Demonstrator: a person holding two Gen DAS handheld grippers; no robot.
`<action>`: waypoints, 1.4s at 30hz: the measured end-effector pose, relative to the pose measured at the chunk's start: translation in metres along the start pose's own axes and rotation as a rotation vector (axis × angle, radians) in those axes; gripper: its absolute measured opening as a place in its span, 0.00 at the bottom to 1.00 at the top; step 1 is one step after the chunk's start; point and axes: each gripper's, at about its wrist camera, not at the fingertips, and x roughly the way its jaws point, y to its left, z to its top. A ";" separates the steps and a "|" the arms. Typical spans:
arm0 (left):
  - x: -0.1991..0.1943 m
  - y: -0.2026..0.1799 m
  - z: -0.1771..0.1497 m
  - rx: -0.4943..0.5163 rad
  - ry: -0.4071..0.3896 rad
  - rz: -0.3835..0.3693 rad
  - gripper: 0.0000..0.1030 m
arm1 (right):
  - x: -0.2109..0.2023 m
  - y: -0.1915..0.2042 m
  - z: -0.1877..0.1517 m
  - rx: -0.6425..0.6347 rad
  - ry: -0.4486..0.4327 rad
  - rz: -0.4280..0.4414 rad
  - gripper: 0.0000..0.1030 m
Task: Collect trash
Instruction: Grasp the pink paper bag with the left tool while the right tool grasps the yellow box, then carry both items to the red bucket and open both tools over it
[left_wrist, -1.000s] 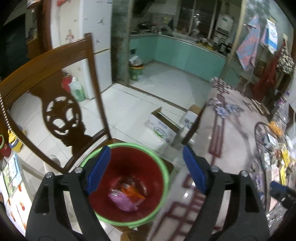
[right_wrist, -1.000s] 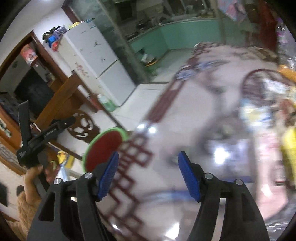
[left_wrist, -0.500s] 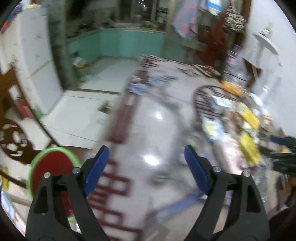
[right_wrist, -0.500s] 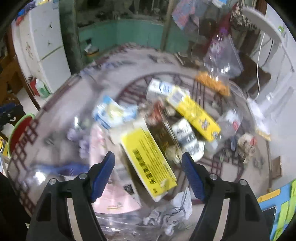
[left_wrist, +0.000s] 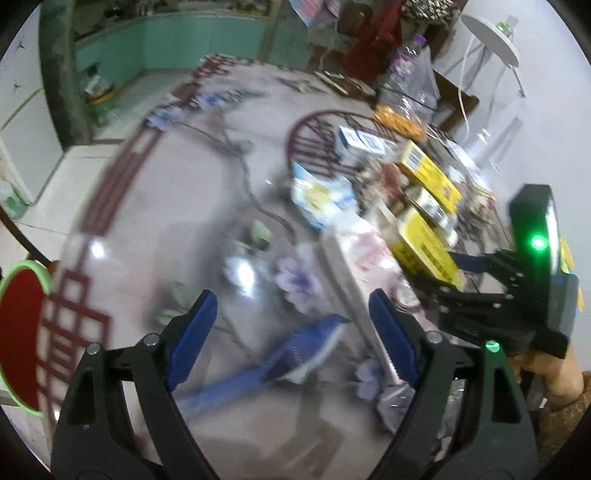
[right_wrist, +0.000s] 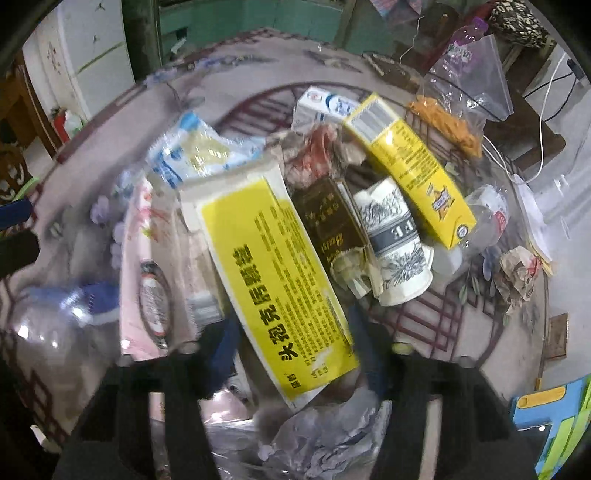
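Observation:
A pile of trash lies on the glass-topped table (right_wrist: 236, 66): a big yellow-and-white wrapper (right_wrist: 273, 273), a yellow carton (right_wrist: 410, 170), a brown box (right_wrist: 332, 221), a paper cup (right_wrist: 397, 240), a blue-white bag (right_wrist: 192, 151) and crumpled paper (right_wrist: 517, 269). My right gripper (right_wrist: 291, 354) is open, blurred, its jaws either side of the big wrapper's near end. My left gripper (left_wrist: 291, 332) is open and empty over the table, above a blue brush-like item (left_wrist: 295, 358). The red bucket (left_wrist: 18, 332) with a green rim sits at the far left.
A clear bag with orange snacks (right_wrist: 458, 99) and a plastic bottle (left_wrist: 402, 66) stand at the table's far side. A pink packet (left_wrist: 365, 247) lies next to the wrapper. The right gripper's body (left_wrist: 517, 295) shows at the right. Kitchen cabinets (left_wrist: 155, 44) lie beyond.
Both grippers have swung from the red bucket at the chair over to the table. The right one has closed in on the trash pile and now straddles the big yellow wrapper.

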 end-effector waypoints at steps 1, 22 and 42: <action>0.003 -0.004 -0.001 0.000 0.009 -0.012 0.79 | 0.002 0.000 0.000 -0.002 0.002 -0.011 0.46; 0.080 -0.053 -0.003 -0.018 0.139 -0.114 0.72 | -0.071 -0.095 -0.022 0.544 -0.251 0.271 0.23; -0.025 -0.006 0.021 -0.005 -0.125 -0.071 0.51 | -0.080 -0.080 -0.025 0.483 -0.296 0.311 0.23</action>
